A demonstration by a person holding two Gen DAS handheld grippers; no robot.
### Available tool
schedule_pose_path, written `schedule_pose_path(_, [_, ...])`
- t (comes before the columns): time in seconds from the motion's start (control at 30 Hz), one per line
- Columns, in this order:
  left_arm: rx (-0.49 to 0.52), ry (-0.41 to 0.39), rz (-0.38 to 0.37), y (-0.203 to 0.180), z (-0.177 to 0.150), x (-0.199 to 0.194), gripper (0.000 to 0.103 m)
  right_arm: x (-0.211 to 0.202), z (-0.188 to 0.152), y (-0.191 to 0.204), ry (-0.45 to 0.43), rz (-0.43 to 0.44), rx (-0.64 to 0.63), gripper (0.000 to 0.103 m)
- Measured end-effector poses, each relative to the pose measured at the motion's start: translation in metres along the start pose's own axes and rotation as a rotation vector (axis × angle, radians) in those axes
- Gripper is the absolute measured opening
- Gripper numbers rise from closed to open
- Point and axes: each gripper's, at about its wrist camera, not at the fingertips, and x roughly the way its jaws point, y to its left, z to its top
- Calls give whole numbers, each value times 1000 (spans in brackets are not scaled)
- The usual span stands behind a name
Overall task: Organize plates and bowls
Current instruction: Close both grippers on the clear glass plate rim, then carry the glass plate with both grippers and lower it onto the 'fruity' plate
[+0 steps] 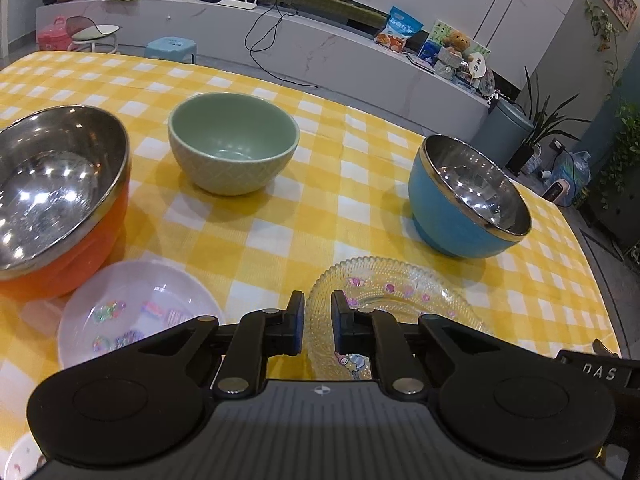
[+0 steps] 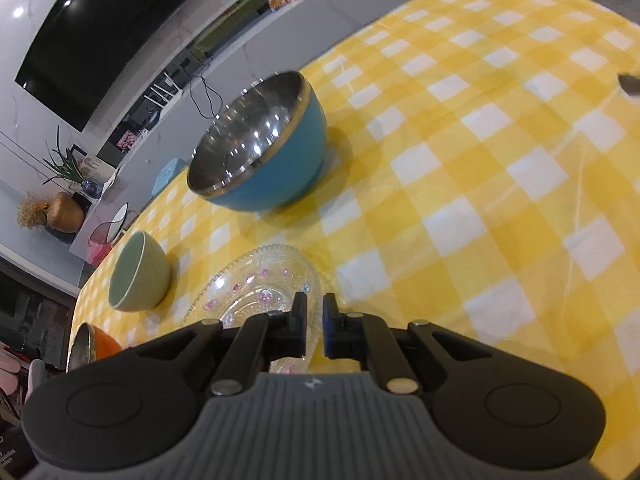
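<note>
L to R on checked cloth: orange bowl, white plate, green bowl, glass plate, blue bowl. Left gripper and right gripper both pinch glass plate's rim; lift evenly, keep it level.

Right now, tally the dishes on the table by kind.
Bowls: 3 (orange steel-lined bowl, green ceramic bowl, blue steel-lined bowl)
Plates: 2 (clear glass plate, white plastic plate)
Total: 5
</note>
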Motion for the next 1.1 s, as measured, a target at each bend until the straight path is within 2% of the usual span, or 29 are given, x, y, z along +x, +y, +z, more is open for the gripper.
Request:
schedule_pose_path(0.2, [-14,-14,2,0,-7,-22,15,-10,-10,-10,54,21,67,6])
schedule_pose_path(0.43, [-41,-39,1,7,-14,-52,15,-29,-24,-1,50,47,43,6])
schedule_pose_path(0.73, [-54,-55,10,16,-30,-90,15,-52,-55,-8,81,126,61,6])
schedule_pose_path(1.1, [-101,-58,43,47,-54,-133,15,-75,-87,11,80,217,-53,6])
